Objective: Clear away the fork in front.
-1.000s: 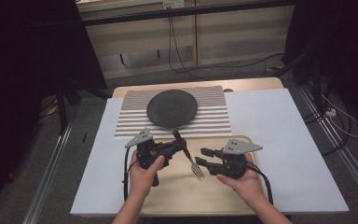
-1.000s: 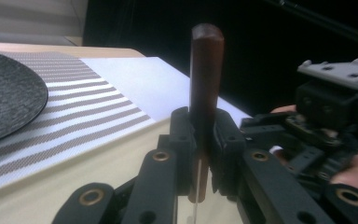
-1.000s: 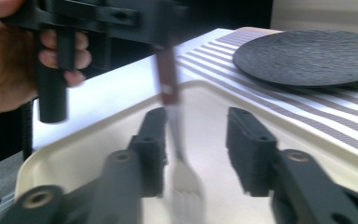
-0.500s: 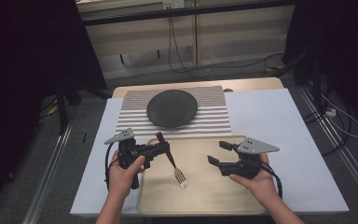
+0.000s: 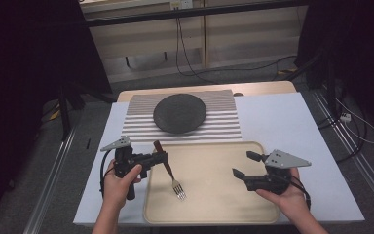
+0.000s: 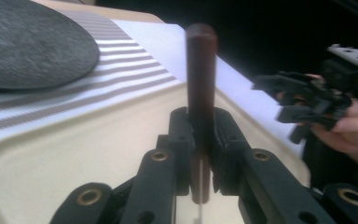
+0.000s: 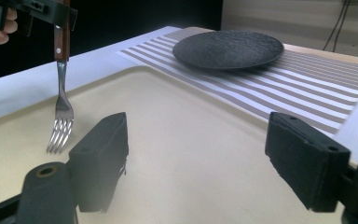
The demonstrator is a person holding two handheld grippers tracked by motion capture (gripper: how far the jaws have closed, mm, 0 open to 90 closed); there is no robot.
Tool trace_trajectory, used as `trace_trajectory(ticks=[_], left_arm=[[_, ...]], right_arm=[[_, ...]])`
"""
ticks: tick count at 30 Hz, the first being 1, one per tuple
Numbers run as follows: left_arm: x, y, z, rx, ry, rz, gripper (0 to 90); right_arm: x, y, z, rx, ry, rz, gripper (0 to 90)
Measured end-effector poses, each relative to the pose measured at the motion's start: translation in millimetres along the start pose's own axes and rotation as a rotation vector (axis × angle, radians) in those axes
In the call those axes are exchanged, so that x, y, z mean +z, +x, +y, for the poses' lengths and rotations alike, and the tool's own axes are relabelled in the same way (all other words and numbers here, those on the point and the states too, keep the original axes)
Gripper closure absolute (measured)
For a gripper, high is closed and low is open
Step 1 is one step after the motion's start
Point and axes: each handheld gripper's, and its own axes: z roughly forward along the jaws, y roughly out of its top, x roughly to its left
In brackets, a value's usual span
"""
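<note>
A fork with a brown wooden handle hangs tines-down over the left part of a beige tray. My left gripper is shut on the handle, which sticks up between its jaws. In the right gripper view the fork dangles at the left with its tines just above the tray floor. My right gripper stands open over the tray's right part, with nothing between its fingers. The left gripper view has it at the far right.
A dark round plate lies on a striped mat behind the tray. A white sheet covers the table around both. Cables and dark equipment stand on the floor beyond the table's far edge.
The two hands have drawn apart: the left gripper carried the fork to the left, and the right gripper moved away from the tines to the right side of the tray.
</note>
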Motion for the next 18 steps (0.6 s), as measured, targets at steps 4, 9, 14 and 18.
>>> trace_trajectory(ticks=[4, 9, 14, 18], left_arm=[[7.8, 3.9, -2.8, 0.009, -0.019, 0.053, 77.6], [19.2, 9.7, -8.5, 0.026, -0.016, 0.118, 74.6], [28.4, 14.0, -12.6, 0.040, 0.016, 0.139, 71.5], [32.4, 15.3, -14.8, 0.047, 0.039, 0.146, 69.7]], right_arm=[[-8.6, -6.9, -4.8, 0.018, -0.015, -0.022, 20.9], [-11.3, -13.0, -6.3, 0.033, -0.033, -0.040, 20.3], [-13.5, -16.5, -8.8, 0.043, -0.033, -0.053, 20.2], [-15.1, -19.4, -10.8, 0.047, -0.029, -0.065, 20.1]])
